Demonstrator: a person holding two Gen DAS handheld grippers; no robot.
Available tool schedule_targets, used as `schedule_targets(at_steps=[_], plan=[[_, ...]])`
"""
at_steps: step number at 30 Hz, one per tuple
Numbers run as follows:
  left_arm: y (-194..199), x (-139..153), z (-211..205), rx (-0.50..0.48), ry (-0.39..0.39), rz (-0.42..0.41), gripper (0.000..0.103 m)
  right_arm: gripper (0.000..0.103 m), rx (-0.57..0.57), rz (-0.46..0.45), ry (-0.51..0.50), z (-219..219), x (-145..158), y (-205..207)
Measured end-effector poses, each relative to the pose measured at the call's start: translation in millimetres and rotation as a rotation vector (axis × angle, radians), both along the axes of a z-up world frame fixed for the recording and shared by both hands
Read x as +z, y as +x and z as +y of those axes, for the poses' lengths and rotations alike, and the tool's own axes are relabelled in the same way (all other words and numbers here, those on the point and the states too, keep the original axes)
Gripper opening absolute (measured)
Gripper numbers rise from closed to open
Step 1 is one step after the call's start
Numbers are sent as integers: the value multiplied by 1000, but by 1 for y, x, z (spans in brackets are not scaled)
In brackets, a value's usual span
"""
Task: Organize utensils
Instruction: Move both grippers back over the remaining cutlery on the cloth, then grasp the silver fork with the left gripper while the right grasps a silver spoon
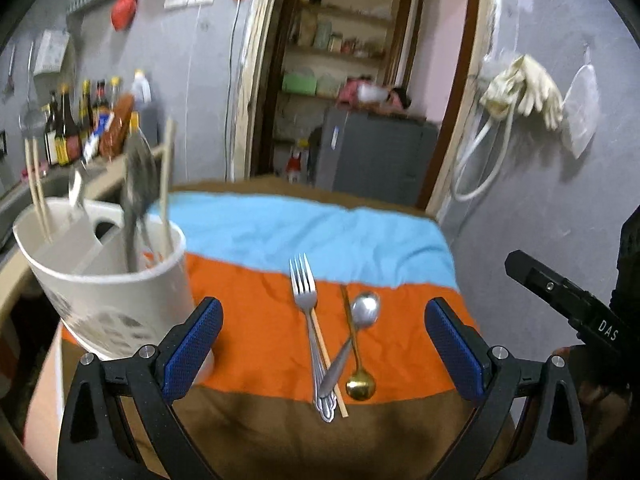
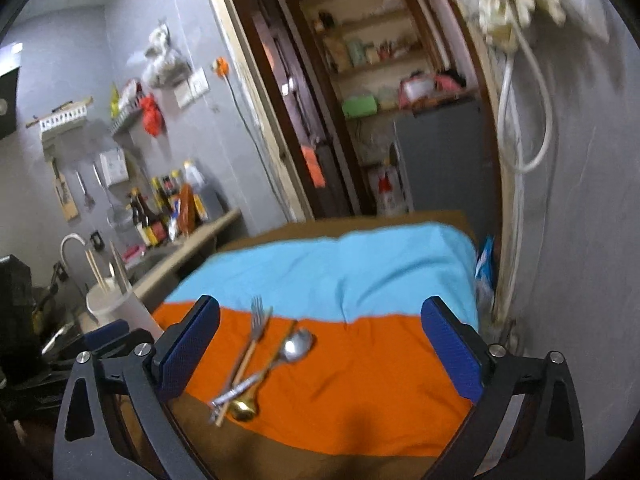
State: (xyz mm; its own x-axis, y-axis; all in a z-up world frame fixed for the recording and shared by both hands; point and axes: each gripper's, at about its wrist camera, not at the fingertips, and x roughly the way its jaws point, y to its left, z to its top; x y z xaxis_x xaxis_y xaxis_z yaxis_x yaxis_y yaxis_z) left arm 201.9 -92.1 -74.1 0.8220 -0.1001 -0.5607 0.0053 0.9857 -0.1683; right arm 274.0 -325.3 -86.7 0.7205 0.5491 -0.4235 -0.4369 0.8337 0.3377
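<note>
- Your landmark is the white utensil holder [image 1: 108,280], standing at the left edge of the tabletop [image 1: 280,420] on the striped cloth [image 1: 312,232], with chopsticks and a ladle already upright in it.
- To the right of the holder, well apart from it, the loose utensils lie in one overlapping cluster on the cloth's orange band: a fork [image 1: 310,320], a silver spoon [image 1: 356,328], a gold spoon [image 1: 358,376] and a chopstick [image 1: 326,356].
- Their long axes run mostly away from you, tines and silver bowl at the far end, handles crossing at the near end over the brown band.
- The left gripper [image 1: 324,344] is the nearer one: the cluster sits between its fingers, and the holder is just beside its left finger.
- From the right gripper [image 2: 320,344], the cluster lies toward its left finger, angled; blur makes the overlap hard to read there, so that view probably cannot settle which piece lies on top.
- Both sets of fingers stand wide apart and empty, tilted down toward the cloth.
</note>
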Motion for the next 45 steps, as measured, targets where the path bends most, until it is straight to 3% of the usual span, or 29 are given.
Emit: schedule_targets(at_steps=[2, 7, 15, 18, 25, 30, 40, 42, 45], plan=[[10, -10, -1, 3, -1, 33, 98, 88, 23, 41, -13, 3, -10, 10], [30, -29, 0, 13, 19, 87, 92, 74, 64, 116, -44, 15, -32, 27], [62, -58, -1, 15, 46, 230, 39, 45, 144, 255, -56, 30, -64, 55], [73, -69, 1, 21, 40, 291, 26, 38, 180, 301, -61, 35, -71, 63], [83, -73, 12, 11, -16, 314, 18, 30, 265, 368, -96, 56, -81, 79], [84, -73, 20, 6, -77, 337, 6, 20, 287, 403, -78, 62, -84, 89], [94, -74, 26, 1, -134, 424, 5, 16, 312, 477, 19, 66, -92, 103], [96, -74, 26, -5, -135, 432, 5, 7, 291, 480, 9, 66, -93, 102], [95, -72, 28, -3, -146, 435, 3, 5, 281, 483, 34, 62, -92, 99]])
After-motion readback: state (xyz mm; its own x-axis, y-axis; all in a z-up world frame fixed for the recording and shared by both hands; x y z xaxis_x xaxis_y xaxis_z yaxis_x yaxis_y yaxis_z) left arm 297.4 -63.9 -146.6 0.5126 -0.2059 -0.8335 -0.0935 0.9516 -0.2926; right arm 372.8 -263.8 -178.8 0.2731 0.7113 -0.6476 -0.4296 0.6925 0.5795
